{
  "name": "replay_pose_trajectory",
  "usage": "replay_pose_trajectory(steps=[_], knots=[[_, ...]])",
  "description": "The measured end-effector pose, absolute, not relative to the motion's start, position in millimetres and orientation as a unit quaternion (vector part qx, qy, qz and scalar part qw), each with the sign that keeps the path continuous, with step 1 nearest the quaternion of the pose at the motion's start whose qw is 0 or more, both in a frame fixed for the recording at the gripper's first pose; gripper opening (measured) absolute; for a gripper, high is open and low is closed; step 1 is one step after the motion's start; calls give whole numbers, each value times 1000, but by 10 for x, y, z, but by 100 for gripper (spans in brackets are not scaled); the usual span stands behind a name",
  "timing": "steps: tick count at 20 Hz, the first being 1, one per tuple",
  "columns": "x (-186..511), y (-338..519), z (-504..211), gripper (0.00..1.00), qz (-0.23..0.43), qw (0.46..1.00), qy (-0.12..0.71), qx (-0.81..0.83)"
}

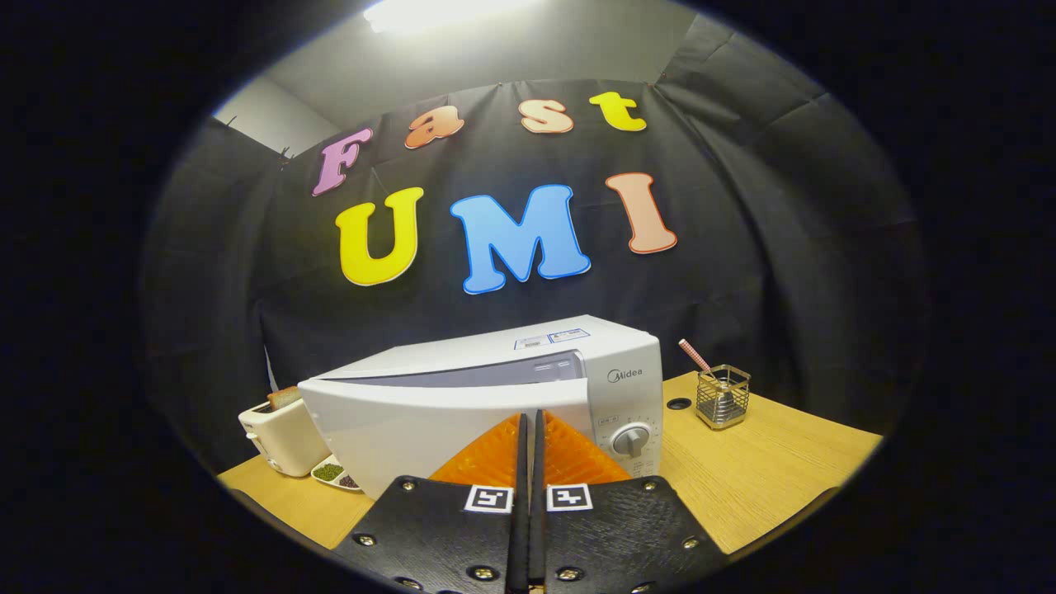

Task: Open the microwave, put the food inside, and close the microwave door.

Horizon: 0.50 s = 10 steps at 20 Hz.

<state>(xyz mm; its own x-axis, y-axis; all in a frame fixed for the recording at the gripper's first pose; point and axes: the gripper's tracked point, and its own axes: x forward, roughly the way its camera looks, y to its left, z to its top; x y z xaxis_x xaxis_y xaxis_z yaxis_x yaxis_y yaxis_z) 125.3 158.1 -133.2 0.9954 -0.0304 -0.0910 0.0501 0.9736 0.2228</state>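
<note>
A white microwave (495,388) stands on the wooden table, straight ahead of my fingers. Its door (429,429) is swung partly ajar, leaving a narrow wedge of gap along the top toward the control panel with its round knob (629,440). My gripper (529,415) has its orange fingers pressed together, shut with nothing between them. The tips sit against or just in front of the door's right edge. A small dish of food (334,473) with green and dark contents lies on the table to the left of the microwave, beside the toaster.
A white toaster (280,437) with a slice of bread stands left of the microwave. A wire-mesh holder (723,398) with a striped straw stands to the right, near a cable hole (678,403) in the table (767,470).
</note>
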Motion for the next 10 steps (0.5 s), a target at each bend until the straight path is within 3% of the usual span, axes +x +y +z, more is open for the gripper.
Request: replay_pose_trajectory(steps=[10], knots=[[1708,1473,-1364,1,-22,994,51,92]])
